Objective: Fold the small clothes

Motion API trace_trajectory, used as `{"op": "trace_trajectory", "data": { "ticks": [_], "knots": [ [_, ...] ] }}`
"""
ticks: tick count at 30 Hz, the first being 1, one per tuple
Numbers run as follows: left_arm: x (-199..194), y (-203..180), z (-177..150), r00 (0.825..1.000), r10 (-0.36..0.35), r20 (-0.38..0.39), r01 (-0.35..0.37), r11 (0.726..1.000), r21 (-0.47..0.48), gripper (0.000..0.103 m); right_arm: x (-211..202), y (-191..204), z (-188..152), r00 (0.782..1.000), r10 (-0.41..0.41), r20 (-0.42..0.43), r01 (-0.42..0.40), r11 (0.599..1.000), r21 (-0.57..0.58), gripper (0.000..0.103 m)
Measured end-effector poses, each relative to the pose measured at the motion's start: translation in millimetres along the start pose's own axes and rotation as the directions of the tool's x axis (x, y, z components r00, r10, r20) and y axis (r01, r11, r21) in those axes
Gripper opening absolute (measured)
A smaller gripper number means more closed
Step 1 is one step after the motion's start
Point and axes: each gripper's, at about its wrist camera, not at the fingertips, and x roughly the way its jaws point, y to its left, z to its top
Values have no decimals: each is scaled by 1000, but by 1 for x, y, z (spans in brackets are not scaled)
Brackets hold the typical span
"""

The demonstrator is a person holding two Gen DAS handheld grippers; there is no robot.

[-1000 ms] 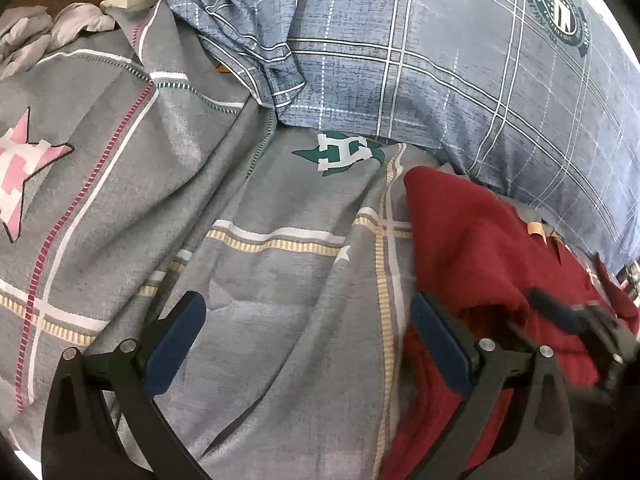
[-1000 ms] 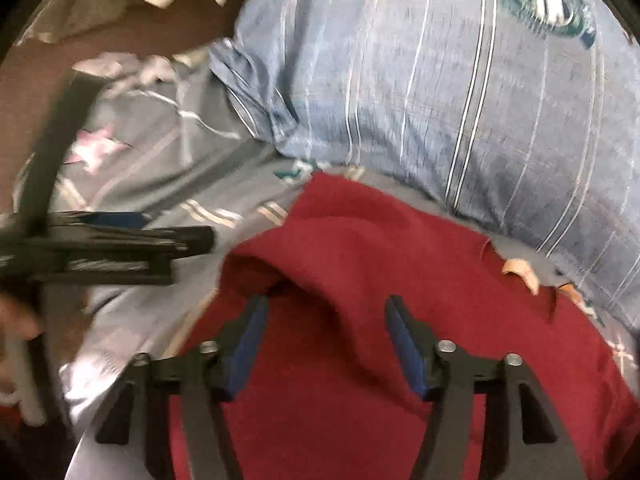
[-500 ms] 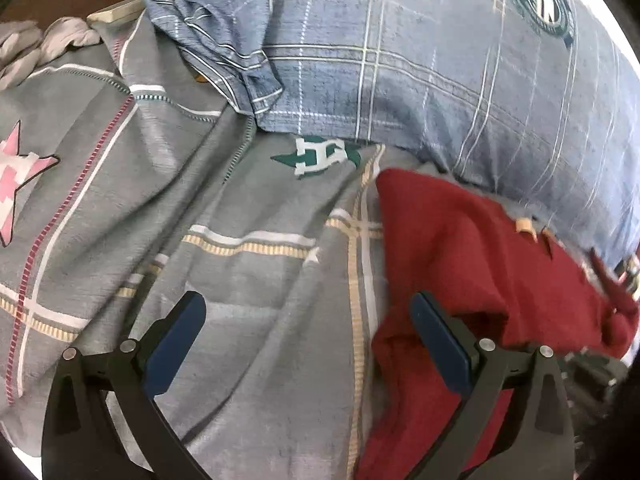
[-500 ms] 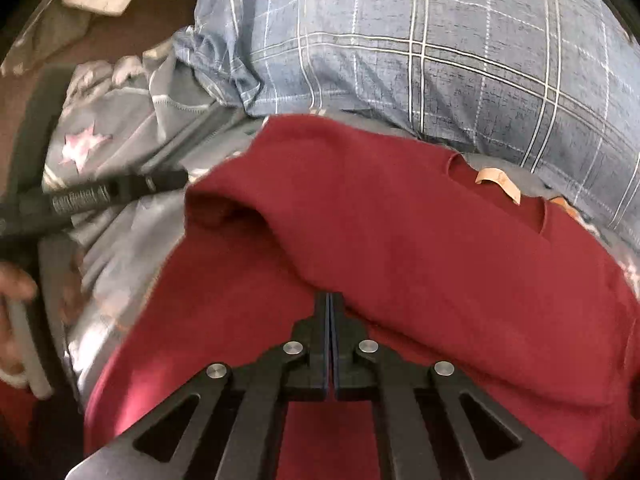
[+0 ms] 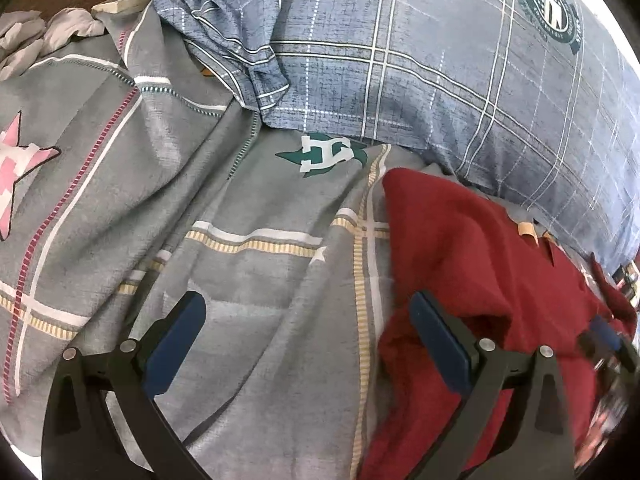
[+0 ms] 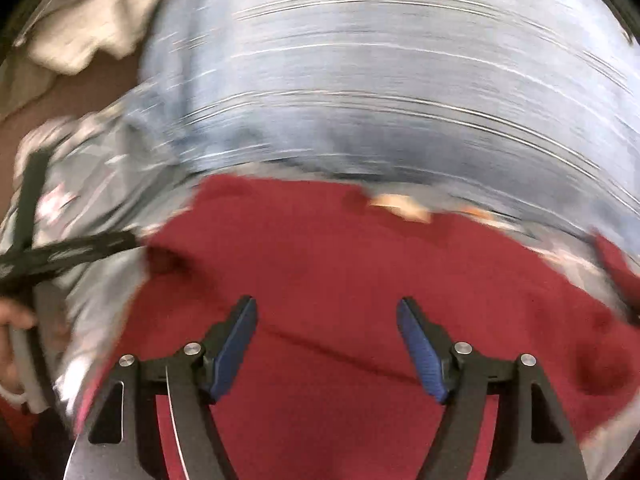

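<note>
A dark red garment (image 5: 472,264) lies on the grey patterned bedsheet (image 5: 248,280), folded over on itself, with a tan neck label (image 5: 527,229). My left gripper (image 5: 308,320) is open and empty above the sheet, its right finger at the garment's left edge. My right gripper (image 6: 326,324) is open and empty over the red garment (image 6: 340,264); this view is blurred by motion. The right gripper also shows blurred at the right edge of the left wrist view (image 5: 604,336).
A blue plaid pillow (image 5: 440,64) lies just behind the garment. Pale crumpled clothes (image 5: 36,36) sit at the far left by a wooden edge. The left gripper (image 6: 68,254) and the hand holding it show at the left of the right wrist view.
My right gripper was shut on a fold of the red garment half a second ago; it is now open and moving. The left gripper has stayed open and shifted only slightly.
</note>
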Motion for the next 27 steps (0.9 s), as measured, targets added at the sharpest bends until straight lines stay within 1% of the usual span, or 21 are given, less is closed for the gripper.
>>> {"op": "trace_trajectory", "data": {
  "ticks": [1,3,4,6,7,9,11,12,13,14,15,18,20,22,25,27],
  "knots": [
    [1,-1,-1,1000,3,-3,-3,1000,2,102,-8,-26,0,998,-56,8,55,998,44,74],
    [3,-1,-1,1000,4,-6,-4,1000,2,102,-16,-60,-1,987,-159,9,157,983,98,74],
    [3,-2,-1,1000,5,-7,-5,1000,3,102,-19,-74,-4,981,-194,2,192,974,118,74],
    [4,-2,-1,1000,7,-8,-7,1000,6,102,-17,-95,-6,972,-233,-20,233,962,143,74],
    [4,-2,-1,1000,8,-9,-8,1000,7,102,-12,-105,-7,967,-251,-35,253,955,154,72],
    [5,-1,-1,1000,10,-10,-10,1000,8,102,-3,-116,-8,971,-235,-50,240,957,165,64],
    [6,-1,0,1000,13,-11,-13,1000,8,103,6,-116,-6,976,-210,-52,216,965,146,50],
    [7,0,0,1000,14,-12,-14,1000,7,103,11,-114,-6,976,-209,-58,215,968,130,45],
    [7,0,0,1000,15,-13,-15,1000,6,103,19,-114,-5,976,-205,-73,212,971,109,29],
    [8,0,0,1000,16,-14,-16,1000,5,103,21,-112,-5,976,-204,-83,212,972,101,9],
    [8,0,0,1000,17,-14,-17,1000,3,103,20,-112,-4,976,-203,-79,210,973,94,5],
    [7,1,1,1000,12,-9,-12,1000,1,103,6,-105,4,977,-211,-42,214,975,64,5],
    [6,1,1,1000,10,-6,-10,1000,3,103,-9,-107,11,974,-225,-6,225,972,67,5],
    [6,-1,0,1000,7,-6,-7,1000,4,103,-18,-114,17,966,-260,5,258,962,87,5],
    [8,-5,-2,1000,-1,-15,1,1000,17,103,-15,-127,18,955,-295,-22,295,948,121,5],
    [8,-9,-3,1000,1,-15,-1,999,35,103,-1,-134,14,949,-303,-85,312,941,129,5]
  ]
}}
